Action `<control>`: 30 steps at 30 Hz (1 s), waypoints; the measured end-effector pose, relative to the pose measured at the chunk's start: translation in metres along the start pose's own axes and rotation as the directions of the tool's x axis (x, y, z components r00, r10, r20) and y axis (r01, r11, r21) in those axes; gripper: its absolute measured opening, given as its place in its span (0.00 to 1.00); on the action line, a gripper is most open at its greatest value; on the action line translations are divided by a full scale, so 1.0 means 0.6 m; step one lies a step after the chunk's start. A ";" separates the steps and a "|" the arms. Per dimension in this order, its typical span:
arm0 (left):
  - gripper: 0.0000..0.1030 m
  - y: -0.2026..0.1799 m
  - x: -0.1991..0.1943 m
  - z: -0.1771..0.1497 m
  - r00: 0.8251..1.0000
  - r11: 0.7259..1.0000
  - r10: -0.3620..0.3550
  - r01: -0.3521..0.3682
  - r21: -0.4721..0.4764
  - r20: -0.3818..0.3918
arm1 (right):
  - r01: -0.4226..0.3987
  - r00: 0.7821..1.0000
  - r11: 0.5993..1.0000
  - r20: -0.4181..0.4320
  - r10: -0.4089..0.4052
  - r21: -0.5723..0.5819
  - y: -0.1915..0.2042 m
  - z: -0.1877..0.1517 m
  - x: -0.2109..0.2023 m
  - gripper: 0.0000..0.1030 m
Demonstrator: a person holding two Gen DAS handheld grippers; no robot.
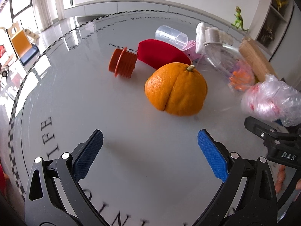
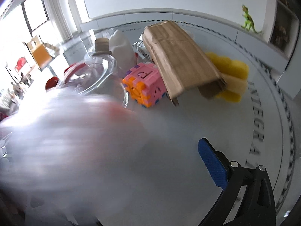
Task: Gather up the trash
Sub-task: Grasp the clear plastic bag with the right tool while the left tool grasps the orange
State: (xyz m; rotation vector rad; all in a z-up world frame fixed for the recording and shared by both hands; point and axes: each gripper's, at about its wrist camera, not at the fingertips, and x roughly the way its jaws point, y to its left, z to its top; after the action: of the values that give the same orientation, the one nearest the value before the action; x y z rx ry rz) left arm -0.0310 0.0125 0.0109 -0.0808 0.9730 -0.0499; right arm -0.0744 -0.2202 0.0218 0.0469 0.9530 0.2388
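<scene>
A crumpled clear plastic bag (image 1: 272, 99) with red print lies at the table's right, just past the tips of my right gripper (image 1: 272, 137). In the right wrist view the bag (image 2: 65, 131) is a big blur over the left half and hides the left finger. The right finger (image 2: 212, 163) stands far out, so my right gripper (image 2: 150, 146) is open around the bag. My left gripper (image 1: 150, 150) is open over bare table, a short way in front of an orange (image 1: 175, 89).
Behind the orange lie an orange ribbed plastic piece (image 1: 123, 62), a red cloth (image 1: 161, 53), a clear cup (image 1: 171, 35) and a clear bottle (image 1: 220, 54). Folded cardboard (image 2: 180, 60), a pink-and-orange foam cube (image 2: 144, 84) and a yellow sponge (image 2: 231, 69) sit ahead of the right gripper.
</scene>
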 end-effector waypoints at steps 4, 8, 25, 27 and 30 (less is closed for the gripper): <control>0.94 0.007 -0.031 -0.005 0.999 0.999 -0.037 0.038 -0.019 0.038 | -0.039 0.999 0.998 0.000 0.039 -0.052 -0.007 -0.019 -0.040 0.97; 0.94 0.009 -0.054 -0.015 0.997 0.999 -0.046 0.047 -0.025 0.064 | -0.048 0.998 0.994 0.029 0.051 -0.101 0.002 -0.034 -0.074 0.94; 0.94 -0.011 -0.034 0.016 0.996 0.998 -0.059 0.057 0.019 0.068 | -0.035 0.998 0.998 -0.045 0.032 -0.057 0.006 -0.022 -0.032 0.31; 0.94 -0.021 -0.018 0.024 0.997 0.998 -0.043 0.040 0.042 0.060 | -0.036 0.999 0.998 -0.019 0.036 -0.047 -0.007 -0.030 -0.046 0.31; 0.94 -0.032 0.007 0.036 0.998 0.997 -0.008 0.004 0.074 0.057 | -0.046 0.999 0.998 -0.002 0.046 -0.035 -0.020 -0.038 -0.059 0.31</control>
State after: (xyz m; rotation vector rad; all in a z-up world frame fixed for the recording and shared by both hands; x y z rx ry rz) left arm -0.0109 -0.0061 0.0215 -0.0171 0.9128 -0.0885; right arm -0.1103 -0.2412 0.0350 0.0367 0.9499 0.2982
